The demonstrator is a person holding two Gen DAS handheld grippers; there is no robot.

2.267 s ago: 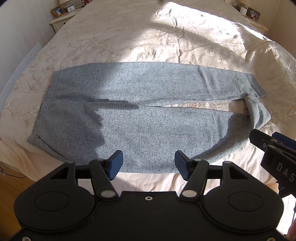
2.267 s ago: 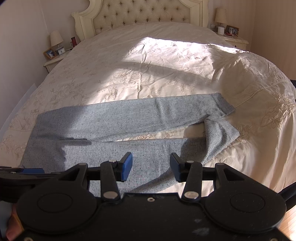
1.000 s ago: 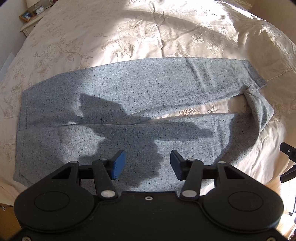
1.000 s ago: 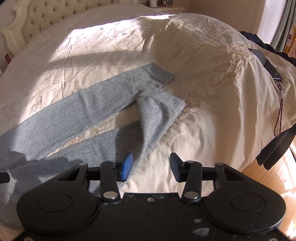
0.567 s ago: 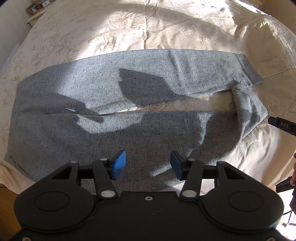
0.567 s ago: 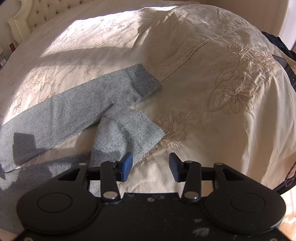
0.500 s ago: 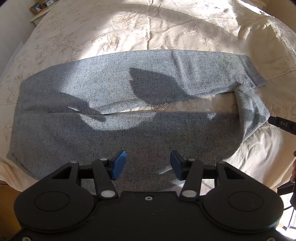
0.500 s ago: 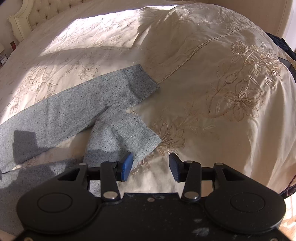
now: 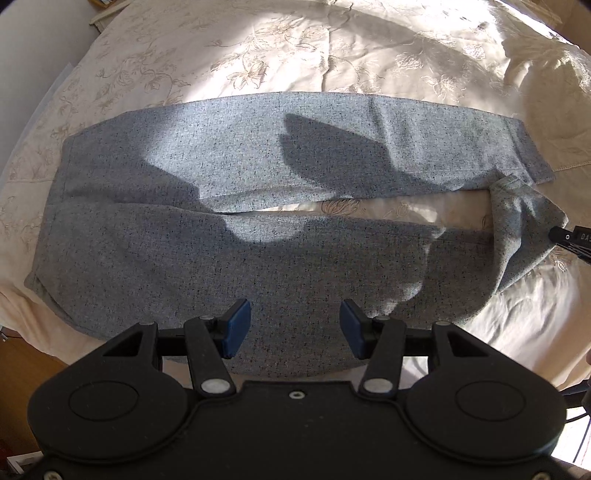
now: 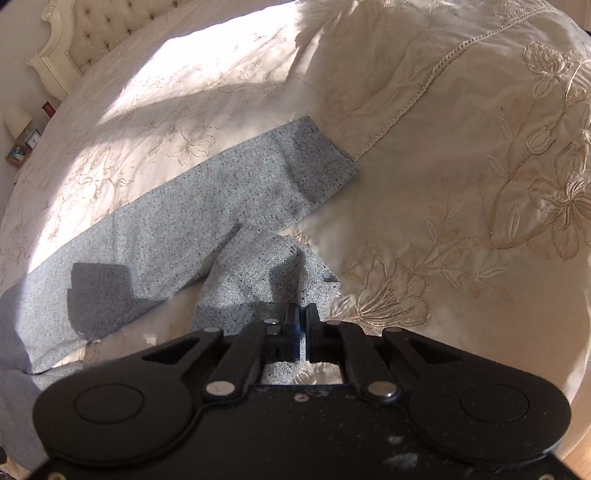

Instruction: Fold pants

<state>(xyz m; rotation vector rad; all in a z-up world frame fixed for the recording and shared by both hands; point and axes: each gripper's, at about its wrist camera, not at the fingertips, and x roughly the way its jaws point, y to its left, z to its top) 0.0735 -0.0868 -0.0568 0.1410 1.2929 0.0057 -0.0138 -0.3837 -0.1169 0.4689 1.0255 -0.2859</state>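
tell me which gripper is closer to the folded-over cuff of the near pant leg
Right. The right gripper is shut on the folded cuff. The left gripper hovers open over the middle of the near leg, well away from it.

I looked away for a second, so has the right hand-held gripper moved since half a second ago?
Yes. The right hand-held gripper has gone forward and down onto the folded-over cuff of the pants, judged against the bedspread's embroidered flower, and its jaws have closed.

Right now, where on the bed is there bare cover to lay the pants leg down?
Bare bedspread lies beyond the far leg, toward the headboard, and past the cuffs, on the embroidered side. Only a thin strip shows between the legs. The near edge is crowded: the pants fill it, under the left gripper.
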